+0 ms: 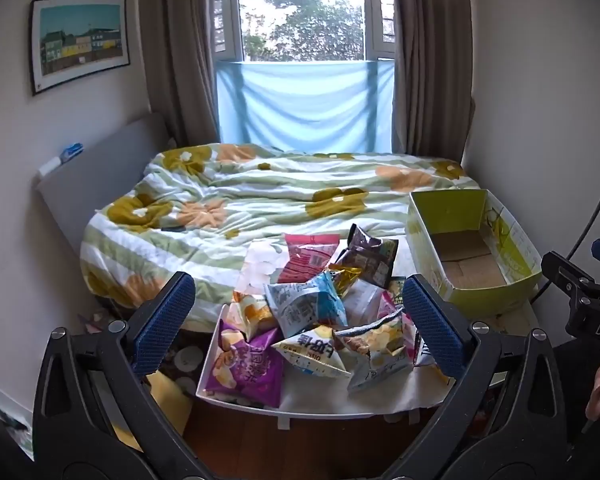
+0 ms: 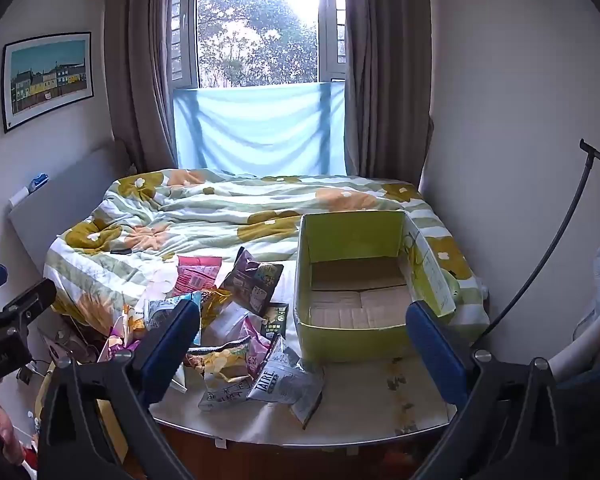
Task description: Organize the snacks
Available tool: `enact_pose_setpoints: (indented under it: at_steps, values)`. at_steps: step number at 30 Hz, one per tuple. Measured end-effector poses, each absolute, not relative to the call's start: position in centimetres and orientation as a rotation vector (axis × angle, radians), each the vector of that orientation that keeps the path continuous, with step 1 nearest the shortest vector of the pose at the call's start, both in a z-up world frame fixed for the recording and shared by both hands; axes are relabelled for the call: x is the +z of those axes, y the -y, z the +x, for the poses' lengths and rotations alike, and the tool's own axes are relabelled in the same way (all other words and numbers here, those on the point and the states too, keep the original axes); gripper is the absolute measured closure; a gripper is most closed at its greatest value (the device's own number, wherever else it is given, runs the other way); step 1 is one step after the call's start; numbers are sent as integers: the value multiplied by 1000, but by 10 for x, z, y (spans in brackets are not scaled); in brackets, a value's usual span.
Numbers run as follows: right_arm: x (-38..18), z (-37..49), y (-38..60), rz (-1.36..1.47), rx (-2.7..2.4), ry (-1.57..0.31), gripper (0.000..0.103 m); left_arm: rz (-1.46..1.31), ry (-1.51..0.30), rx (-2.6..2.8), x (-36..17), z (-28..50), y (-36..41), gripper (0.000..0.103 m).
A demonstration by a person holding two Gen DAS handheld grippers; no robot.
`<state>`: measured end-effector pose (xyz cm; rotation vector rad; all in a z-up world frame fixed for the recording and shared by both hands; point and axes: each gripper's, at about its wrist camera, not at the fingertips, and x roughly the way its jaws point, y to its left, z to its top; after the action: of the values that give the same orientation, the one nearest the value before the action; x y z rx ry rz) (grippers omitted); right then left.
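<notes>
- Snacks (image 1: 312, 320) lie heaped at lower centre of my left view, on the white bench (image 1: 380, 400) at the bed's (image 1: 260, 196) foot.
- Box (image 2: 356, 276) sits right of the heap, holding no snacks.
- Left claw (image 1: 300, 312) is released, holding nothing.
- Right claw (image 2: 304, 340) is likewise spread wide, gripping nothing.

Green box (image 2: 352, 280) stands open and bare inside; snack bags (image 2: 236, 320) crowd its left

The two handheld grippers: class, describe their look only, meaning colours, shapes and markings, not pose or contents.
Both the left gripper and the right gripper have black angular frames with cut-out openings and silver rivets. Their fingers carry long blue ribbed pads. White lettering, partly cut off, marks the right gripper's black body in the left wrist view.
</notes>
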<state>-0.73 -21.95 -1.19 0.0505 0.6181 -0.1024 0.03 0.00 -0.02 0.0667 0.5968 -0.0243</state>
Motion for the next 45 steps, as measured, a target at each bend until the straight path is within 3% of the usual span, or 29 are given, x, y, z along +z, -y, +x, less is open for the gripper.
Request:
enact_pose_setpoints:
  at_steps: [45]
  values:
    - [-17, -1, 219, 68, -133, -614, 0, 62, -581, -45, -9, 15, 6, 1]
